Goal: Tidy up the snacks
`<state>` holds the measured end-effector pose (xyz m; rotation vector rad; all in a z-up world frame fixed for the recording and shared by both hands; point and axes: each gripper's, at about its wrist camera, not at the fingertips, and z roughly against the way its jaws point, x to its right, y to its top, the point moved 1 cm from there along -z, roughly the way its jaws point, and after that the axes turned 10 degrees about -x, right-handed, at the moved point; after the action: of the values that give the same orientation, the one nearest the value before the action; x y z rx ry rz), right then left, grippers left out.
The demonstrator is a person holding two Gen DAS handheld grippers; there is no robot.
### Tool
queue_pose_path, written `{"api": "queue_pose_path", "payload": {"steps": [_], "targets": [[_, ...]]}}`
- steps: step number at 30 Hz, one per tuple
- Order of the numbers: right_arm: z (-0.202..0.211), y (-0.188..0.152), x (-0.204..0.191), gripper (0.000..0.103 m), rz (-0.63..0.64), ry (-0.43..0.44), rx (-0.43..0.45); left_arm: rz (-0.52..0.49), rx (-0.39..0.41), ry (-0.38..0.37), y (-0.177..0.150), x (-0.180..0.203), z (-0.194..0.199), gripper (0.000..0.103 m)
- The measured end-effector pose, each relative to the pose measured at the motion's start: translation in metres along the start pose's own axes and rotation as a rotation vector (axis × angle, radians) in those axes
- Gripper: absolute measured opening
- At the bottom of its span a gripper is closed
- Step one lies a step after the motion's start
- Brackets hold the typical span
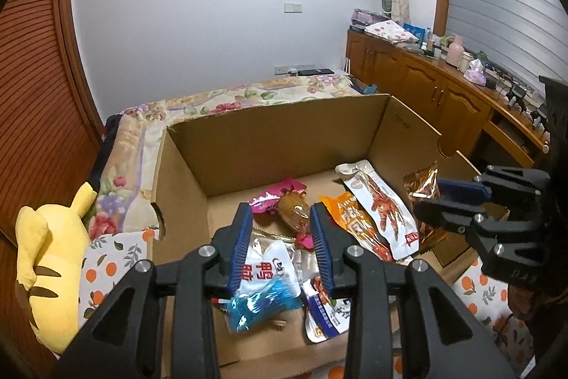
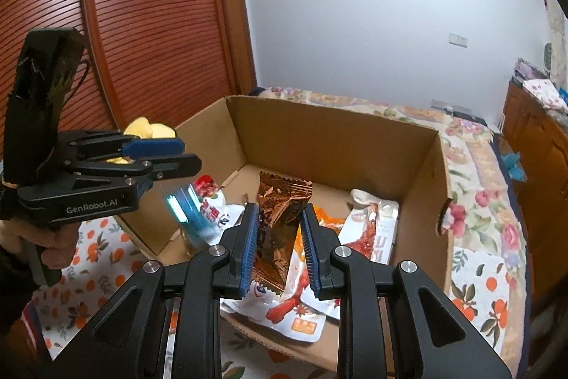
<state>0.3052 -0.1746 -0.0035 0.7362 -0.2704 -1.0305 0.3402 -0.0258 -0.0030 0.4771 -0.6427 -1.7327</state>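
An open cardboard box [image 1: 277,109] [image 2: 330,111] stands on the bed with several snack packs on its floor: a white pack with a red print [image 1: 383,212], an orange pack [image 1: 348,212], a pink packet [image 1: 269,198]. My right gripper [image 2: 280,208] [image 1: 427,198] is shut on a copper foil packet [image 2: 280,237], held upright over the box. My left gripper [image 1: 282,212] [image 2: 190,153] hangs over the box's near left corner with its pads slightly apart. A blue foil packet [image 1: 262,304] [image 2: 184,212] shows blurred just below it, clear of the pads.
A yellow plush toy [image 1: 46,258] lies left of the box on an orange-print cloth [image 1: 106,258]. The floral bedspread [image 2: 490,201] surrounds the box. A louvred wooden door [image 1: 35,77] is at left, a cluttered wooden cabinet [image 1: 426,84] at right. A hand [image 2: 53,244] holds the left gripper.
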Motion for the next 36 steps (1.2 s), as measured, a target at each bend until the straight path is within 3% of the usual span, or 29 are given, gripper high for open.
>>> {"api": "queue_pose_path", "payload": {"steps": [12, 18, 24, 36], "targets": [[-0.006, 0.002, -0.003, 0.025, 0.003, -0.007, -0.017, -0.005, -0.011, 0.008, -0.004, -0.001, -0.005, 0.036], [-0.002, 0.002, -0.005, 0.039, -0.001, -0.042, -0.015, 0.001, -0.004, 0.014, -0.012, 0.0, 0.003, 0.039], [0.016, -0.005, -0.009, 0.047, -0.025, -0.066, 0.005, 0.002, 0.014, 0.032, -0.024, 0.004, 0.022, 0.042], [0.07, -0.036, -0.03, 0.065, -0.089, -0.168, 0.062, 0.019, 0.08, 0.052, -0.061, 0.018, 0.081, 0.054]]}}
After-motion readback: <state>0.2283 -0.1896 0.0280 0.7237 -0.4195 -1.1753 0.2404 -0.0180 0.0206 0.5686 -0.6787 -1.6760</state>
